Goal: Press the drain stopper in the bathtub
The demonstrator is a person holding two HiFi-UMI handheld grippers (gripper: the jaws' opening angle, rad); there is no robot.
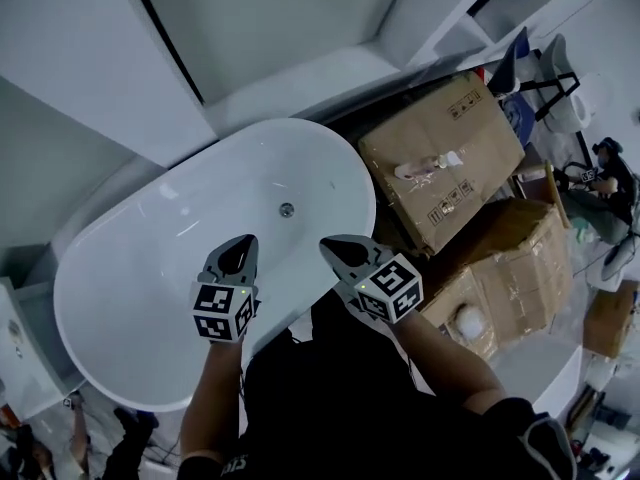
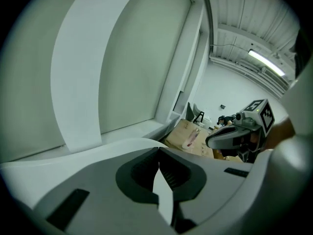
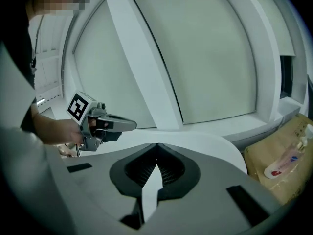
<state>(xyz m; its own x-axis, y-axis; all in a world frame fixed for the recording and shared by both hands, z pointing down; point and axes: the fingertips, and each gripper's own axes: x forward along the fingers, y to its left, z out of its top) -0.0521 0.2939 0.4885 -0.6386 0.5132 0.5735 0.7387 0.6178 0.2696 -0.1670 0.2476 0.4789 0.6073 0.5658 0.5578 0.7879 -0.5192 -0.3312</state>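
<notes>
In the head view a white oval bathtub (image 1: 140, 278) lies below me, with its small round metal drain stopper (image 1: 287, 209) on the tub floor near the far side. My left gripper (image 1: 243, 240) hovers above the tub's near half, short of the stopper and a little left of it. My right gripper (image 1: 331, 245) hangs over the near right rim. Both are shut, tips together, holding nothing. The left gripper view shows its shut jaws (image 2: 159, 150) above the tub rim (image 2: 122, 146), with the right gripper (image 2: 234, 136) beside. The stopper is hidden in both gripper views.
Large cardboard boxes (image 1: 440, 158) stand right against the tub's right end, with a taped stack (image 1: 510, 268) nearer me. White wall panels (image 1: 250, 28) rise behind the tub. A person (image 1: 600, 183) sits at the far right among chairs and clutter.
</notes>
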